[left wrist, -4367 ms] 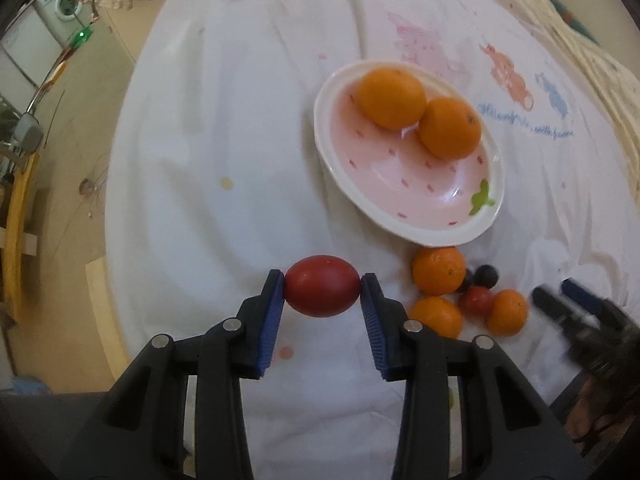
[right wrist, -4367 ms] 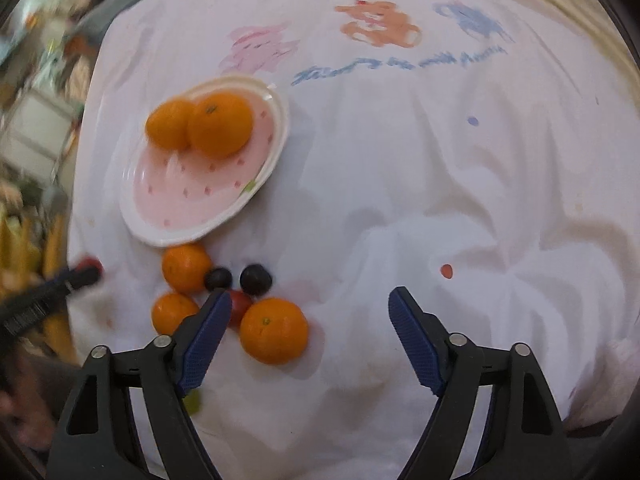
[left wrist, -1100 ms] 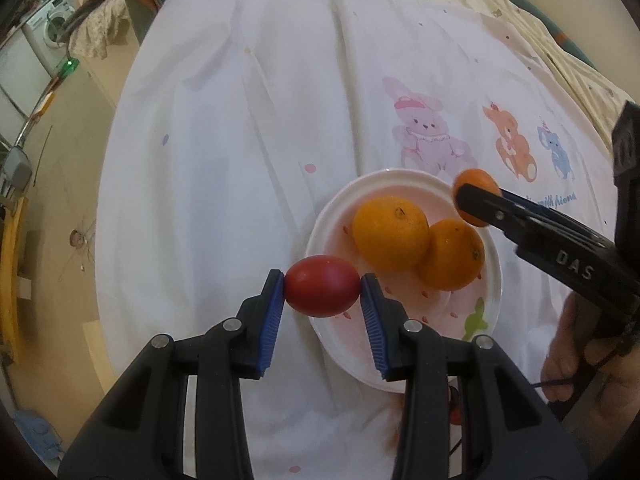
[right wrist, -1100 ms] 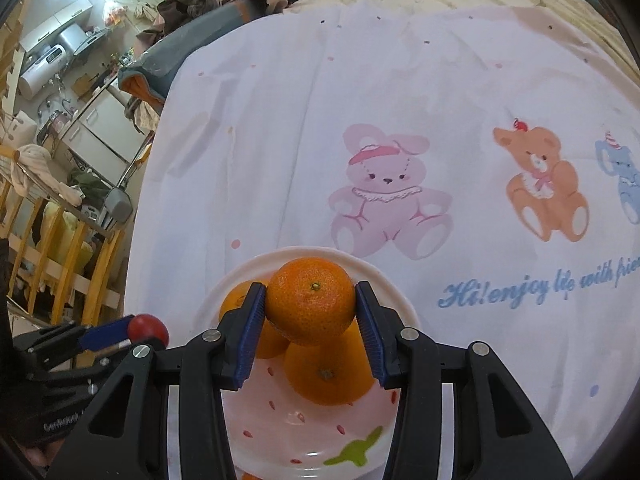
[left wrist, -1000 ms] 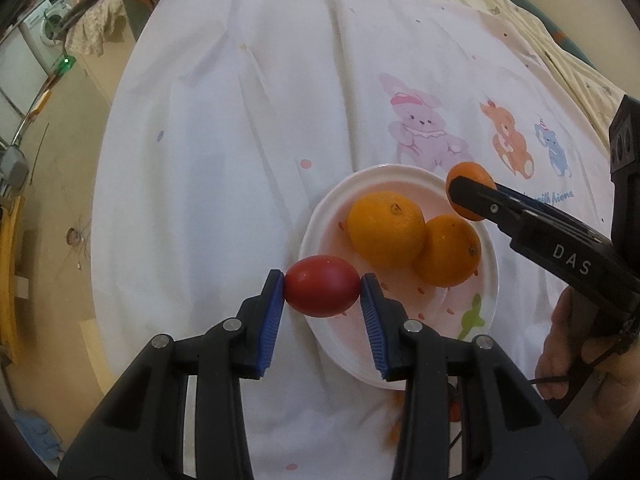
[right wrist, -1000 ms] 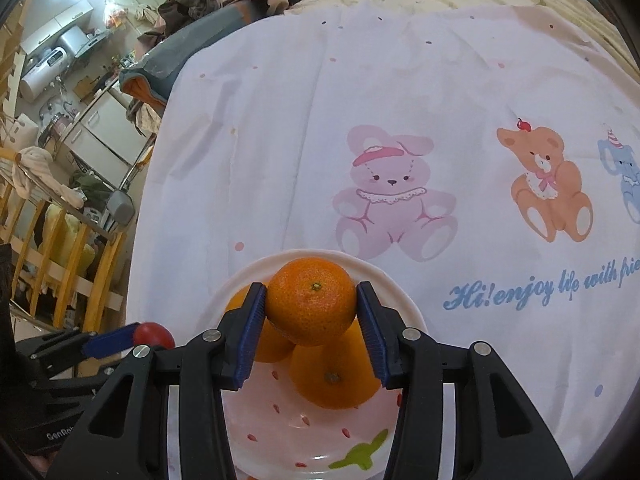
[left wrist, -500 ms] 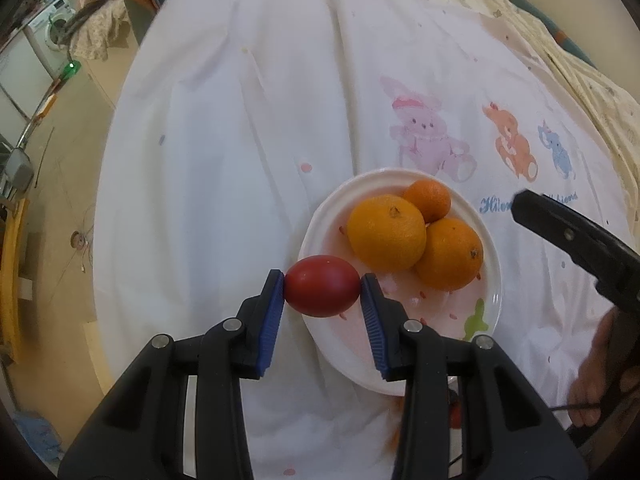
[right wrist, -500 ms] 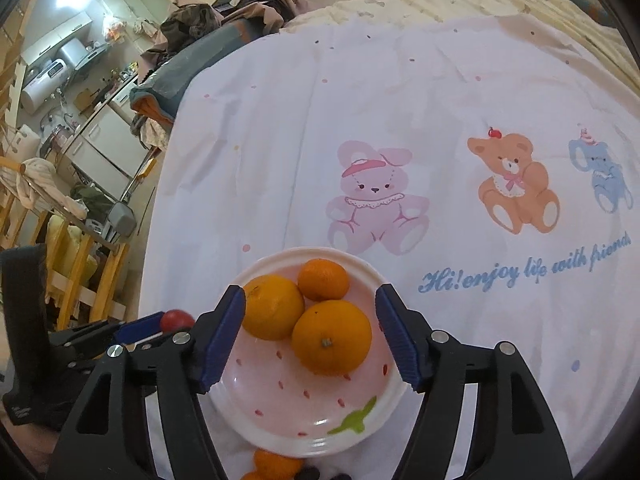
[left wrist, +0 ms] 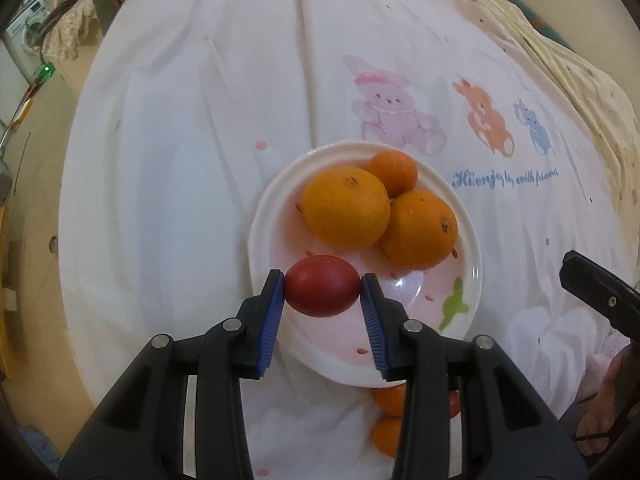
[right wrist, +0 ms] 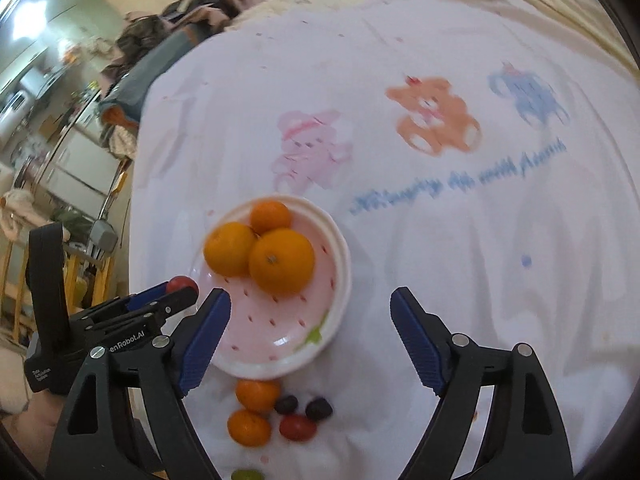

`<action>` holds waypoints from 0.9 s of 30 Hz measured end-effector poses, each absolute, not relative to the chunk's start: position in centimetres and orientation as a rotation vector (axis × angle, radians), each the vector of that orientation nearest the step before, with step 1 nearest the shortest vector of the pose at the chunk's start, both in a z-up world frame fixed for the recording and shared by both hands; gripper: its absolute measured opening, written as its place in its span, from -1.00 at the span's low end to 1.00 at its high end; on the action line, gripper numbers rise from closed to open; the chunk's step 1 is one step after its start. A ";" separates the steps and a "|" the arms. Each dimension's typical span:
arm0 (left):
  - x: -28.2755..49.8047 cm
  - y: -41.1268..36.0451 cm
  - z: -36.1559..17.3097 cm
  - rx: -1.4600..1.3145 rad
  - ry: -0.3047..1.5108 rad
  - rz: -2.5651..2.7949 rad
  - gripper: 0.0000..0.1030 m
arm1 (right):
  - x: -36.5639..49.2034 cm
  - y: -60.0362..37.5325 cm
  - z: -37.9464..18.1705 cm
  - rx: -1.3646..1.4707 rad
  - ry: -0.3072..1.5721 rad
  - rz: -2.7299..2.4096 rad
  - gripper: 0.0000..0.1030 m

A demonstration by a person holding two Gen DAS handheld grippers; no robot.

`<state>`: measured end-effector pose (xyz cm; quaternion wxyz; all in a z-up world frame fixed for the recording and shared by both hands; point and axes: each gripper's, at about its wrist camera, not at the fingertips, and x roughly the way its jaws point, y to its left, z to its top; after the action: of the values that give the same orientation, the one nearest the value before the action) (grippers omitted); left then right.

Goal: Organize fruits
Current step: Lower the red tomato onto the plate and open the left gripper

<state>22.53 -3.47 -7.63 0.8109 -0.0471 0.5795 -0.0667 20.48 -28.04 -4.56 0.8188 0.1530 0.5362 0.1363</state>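
Note:
A pink plate [left wrist: 472,248] [right wrist: 340,280] on the white cloth holds two big oranges [left wrist: 346,212] [left wrist: 420,234] and a small mandarin [left wrist: 394,166]. My left gripper [left wrist: 322,290] is shut on a red tomato [left wrist: 322,291] and holds it over the plate's near-left part; it also shows in the right wrist view [right wrist: 182,284]. My right gripper [right wrist: 310,320] is open and empty, above the plate's near-right edge. Two mandarins [right wrist: 258,394] [right wrist: 249,426], two dark grapes [right wrist: 286,404] [right wrist: 319,408] and a small tomato [right wrist: 298,427] lie on the cloth below the plate.
The round table has a white cloth with cartoon animals [left wrist: 394,110] and blue writing [left wrist: 504,178]. A green fruit [right wrist: 246,474] lies at the near edge. Floor and furniture lie off the table's left edge [left wrist: 28,128]. A striped cloth [left wrist: 580,68] lies far right.
My right gripper let go of the small mandarin onto the plate behind the oranges, opened and drew back. My left gripper moved the tomato from the plate's left rim to over the plate.

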 end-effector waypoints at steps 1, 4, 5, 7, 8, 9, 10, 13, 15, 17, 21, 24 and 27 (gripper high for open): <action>22.4 -3.7 -7.8 -0.099 1.240 -0.149 -0.33 | 20.4 -28.3 -4.5 0.328 1.144 0.290 0.64; 22.1 -4.2 -8.2 -0.090 1.249 -0.180 -0.33 | 19.8 -28.9 -4.6 0.308 1.122 0.272 0.64; 22.0 -4.5 -8.5 -0.085 1.257 -0.191 -0.33 | 19.8 -29.2 -4.9 0.306 1.124 0.262 0.64; 22.0 -5.0 -8.9 -0.082 1.267 -0.204 -0.32 | 19.8 -29.7 -5.5 0.322 1.137 0.254 0.64; 22.0 -5.2 -9.2 -0.076 1.270 -0.205 -0.32 | 19.9 -30.0 -5.7 0.331 1.145 0.252 0.64; 21.9 -5.4 -9.5 -0.064 1.268 -0.203 -0.32 | 20.0 -30.2 -5.9 0.336 1.149 0.249 0.64; 21.9 -5.6 -9.6 -0.056 1.267 -0.202 -0.32 | 20.2 -30.4 -6.1 0.338 1.149 0.244 0.64; 22.1 -6.0 -10.3 -0.041 1.291 -0.213 -0.31 | 20.5 -30.5 -6.2 0.332 1.150 0.236 0.64; 22.1 -6.3 -10.7 -0.037 1.317 -0.220 -0.31 | 20.7 -30.5 -6.1 0.335 1.150 0.236 0.64; 22.0 -6.4 -10.8 -0.027 1.322 -0.218 -0.31 | 20.8 -30.3 -6.1 0.336 1.153 0.248 0.64; 21.8 -6.2 -10.3 -0.013 1.288 -0.208 0.13 | 20.9 -29.9 -6.0 0.329 1.158 0.257 0.64; 21.8 -6.1 -9.7 -0.010 1.265 -0.200 0.43 | 20.8 -29.5 -6.0 0.321 1.160 0.267 0.64; 21.9 -5.9 -9.2 -0.019 1.251 -0.205 0.44 | 20.7 -29.4 -6.0 0.312 1.162 0.265 0.64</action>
<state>21.88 -5.89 -9.19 0.8057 -0.0088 0.5845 -0.0960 20.74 -29.36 -6.02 0.8162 0.1465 0.5449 0.1243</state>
